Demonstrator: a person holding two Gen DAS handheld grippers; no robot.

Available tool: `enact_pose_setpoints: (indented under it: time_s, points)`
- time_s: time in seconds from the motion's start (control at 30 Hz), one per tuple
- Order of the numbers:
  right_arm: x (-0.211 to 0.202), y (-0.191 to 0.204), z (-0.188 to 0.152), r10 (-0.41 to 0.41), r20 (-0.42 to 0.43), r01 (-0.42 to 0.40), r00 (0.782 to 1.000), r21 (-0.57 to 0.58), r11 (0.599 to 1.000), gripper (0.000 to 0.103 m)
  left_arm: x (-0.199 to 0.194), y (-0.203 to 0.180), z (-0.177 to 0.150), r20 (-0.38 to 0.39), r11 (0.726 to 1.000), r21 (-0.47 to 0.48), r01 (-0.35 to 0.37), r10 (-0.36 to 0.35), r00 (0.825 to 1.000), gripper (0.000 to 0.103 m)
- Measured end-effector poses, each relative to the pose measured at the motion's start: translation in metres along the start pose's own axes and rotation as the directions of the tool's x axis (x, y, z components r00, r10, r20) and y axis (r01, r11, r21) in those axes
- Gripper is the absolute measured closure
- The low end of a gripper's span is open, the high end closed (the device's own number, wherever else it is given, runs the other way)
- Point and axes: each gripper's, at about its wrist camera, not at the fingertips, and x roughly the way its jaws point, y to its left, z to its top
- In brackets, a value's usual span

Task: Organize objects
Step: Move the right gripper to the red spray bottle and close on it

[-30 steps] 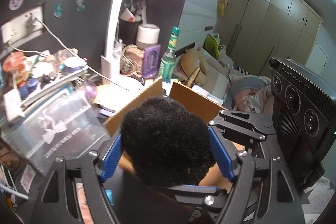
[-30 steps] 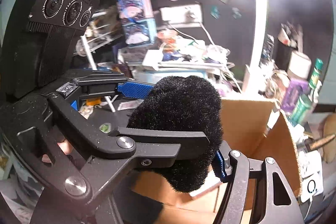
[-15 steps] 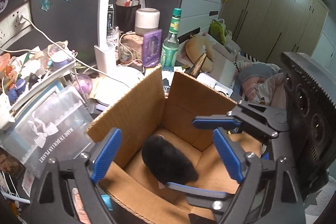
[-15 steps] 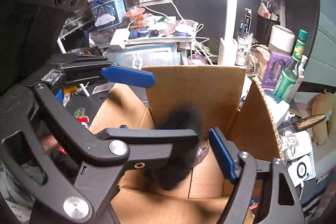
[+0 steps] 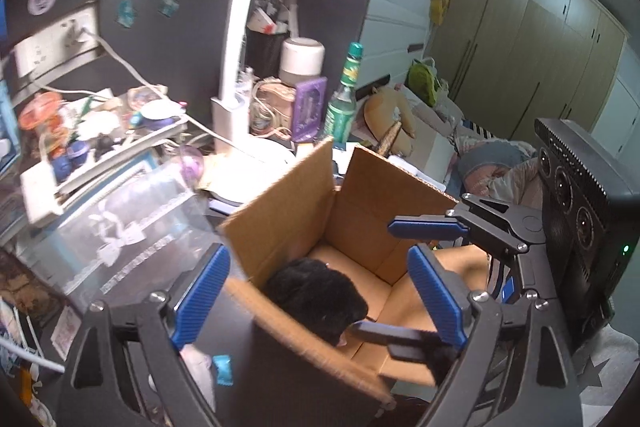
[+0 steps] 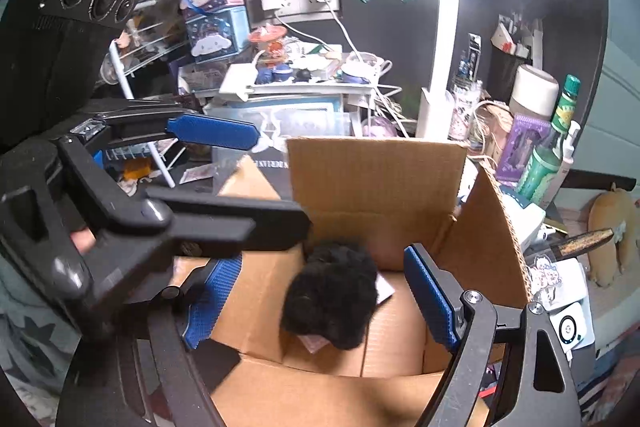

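From the left wrist view, we see the black furry object [image 5: 316,301] lying on the floor of the open cardboard box [image 5: 288,211], against its near-left wall. So this item is, in our judgement, already put away. What is left we can only guess at: the desk behind the box is crowded, with a green bottle [image 5: 343,103], a purple card box [image 5: 308,109], a white lamp stem [image 5: 232,47] and a clear plastic case [image 5: 116,223], and we cannot tell which of these, if any, belong in the box too. Our left gripper [image 5: 316,291] hangs over the near edge of the box, tilted down into it. Its jaws have just been opening and now stand wide apart, clear of the fur on either side, gripping nothing. The right gripper's blue finger reaches in from the right, above the box.

From the right wrist view, the furry object [image 6: 332,291] rests deep in the box [image 6: 376,179], on a slip of paper, with the flaps standing upright around it. Our right gripper [image 6: 316,299] also points down into the box. Its jaws have just been opening too and are spread wide; the object lies below and between them, untouched by either pad. The left gripper [image 6: 224,183] crosses in front from the left, likewise spread and empty.
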Motion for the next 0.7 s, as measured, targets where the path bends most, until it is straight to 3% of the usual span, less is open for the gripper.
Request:
enact_pose_setpoints:
  time_s: [0.13,0.37,0.5,0.7]
  points:
    - [-0.006,0.025,0.004,0.035,0.034,-0.033,0.999,-0.049,0.998,0.022,-0.032,0.018,-0.016,0.035,0.999,-0.021,-0.041,0.042,0.998,0.013]
    - [-0.004,0.091,0.007,0.193,0.07,-0.181,0.979,-0.151,0.972,0.022,-0.091,0.057,-0.063,0.083,0.988,-0.07,-0.14,0.145,0.986,0.009]
    - [0.008,0.131,0.001,0.297,0.037,-0.286,0.954,-0.184,0.94,0.022,-0.106,0.072,-0.099,0.079,0.984,-0.047,-0.175,0.178,0.981,0.009]
    - [0.052,0.181,-0.033,0.383,-0.044,-0.384,0.923,-0.186,0.905,0.022,-0.114,0.114,-0.158,0.06,0.976,-0.123,-0.18,0.188,0.98,0.009]
